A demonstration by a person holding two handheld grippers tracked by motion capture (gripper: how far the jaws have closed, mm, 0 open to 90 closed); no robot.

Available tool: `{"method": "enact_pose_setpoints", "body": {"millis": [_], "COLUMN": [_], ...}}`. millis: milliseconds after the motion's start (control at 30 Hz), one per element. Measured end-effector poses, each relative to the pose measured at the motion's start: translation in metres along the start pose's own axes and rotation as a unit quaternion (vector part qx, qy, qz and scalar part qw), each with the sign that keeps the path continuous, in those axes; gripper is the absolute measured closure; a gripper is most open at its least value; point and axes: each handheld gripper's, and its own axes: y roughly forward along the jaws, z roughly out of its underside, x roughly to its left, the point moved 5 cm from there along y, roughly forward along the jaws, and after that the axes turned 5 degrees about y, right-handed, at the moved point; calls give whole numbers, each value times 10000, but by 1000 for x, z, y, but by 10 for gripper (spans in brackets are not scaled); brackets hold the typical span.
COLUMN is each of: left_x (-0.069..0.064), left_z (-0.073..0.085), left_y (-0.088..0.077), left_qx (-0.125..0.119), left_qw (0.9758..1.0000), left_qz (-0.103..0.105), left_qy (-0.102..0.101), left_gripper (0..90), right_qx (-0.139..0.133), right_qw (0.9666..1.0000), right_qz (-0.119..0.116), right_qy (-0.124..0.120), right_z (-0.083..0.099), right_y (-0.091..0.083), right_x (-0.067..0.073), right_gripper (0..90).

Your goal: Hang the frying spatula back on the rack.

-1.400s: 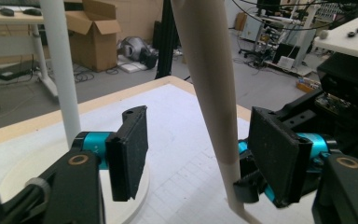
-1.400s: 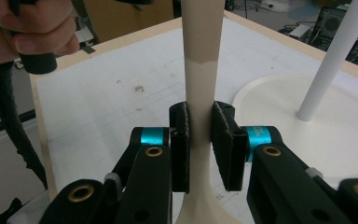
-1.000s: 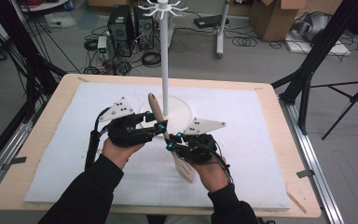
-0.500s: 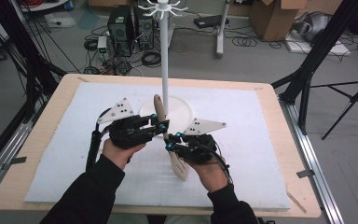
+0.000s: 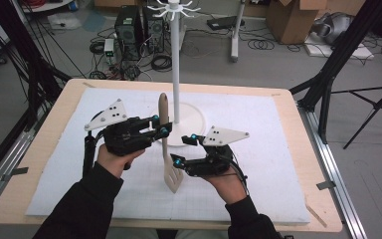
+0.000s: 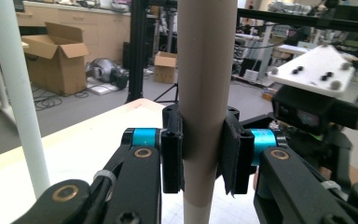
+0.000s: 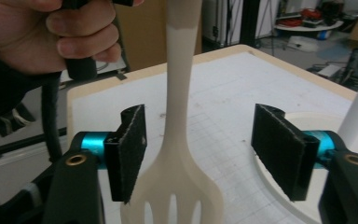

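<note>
1. The slotted spatula (image 5: 169, 149) stands nearly upright over the middle of the table (image 5: 45, 149), just near of the white rack stand (image 5: 175, 74).
2. Open white mat spreads left, right and near of it.
3. The left gripper (image 5: 162, 125) clamps the spatula's handle.
4. The right gripper (image 7: 205, 149) has just been opening; its pads stand wide apart, the spatula's neck between them untouched.
</note>
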Motion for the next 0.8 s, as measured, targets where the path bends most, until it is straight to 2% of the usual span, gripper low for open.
{"method": "enact_pose_setpoints", "body": {"millis": [167,267,333,433,533,733,800], "left_x": [-1,-2,-4,-7,-10,-14,-16], "left_z": [-2,-4,-5,-5,-5,-4,-3], "left_y": [-7,-11,-13,-15,-16,-18,-18], "left_qx": [-18,-33,-30,-12,-16,-25,-37], "left_qw": [9996,9989,9981,9966,9948,9910,9896], "left_qz": [247,430,564,752,922,1244,1355], "left_qy": [107,185,226,335,437,484,481], "left_gripper": [724,723,723,723,723,722,723], "right_qx": [-69,-220,-392,-457,-460,-410,-467], "right_qw": [9997,9980,9967,9942,9923,9890,9869], "right_qz": [-236,-584,-710,-966,-1127,-1383,-1478], "right_qy": [32,-61,-79,-131,-243,-335,-447], "right_z": [1,1,0,1,2,5,5], "right_y": [-3,-7,-10,-12,-12,-10,-10], "right_x": [-2,-1,-2,-1,0,3,5], "right_gripper": [276,274,274,265,246,219,207]}}
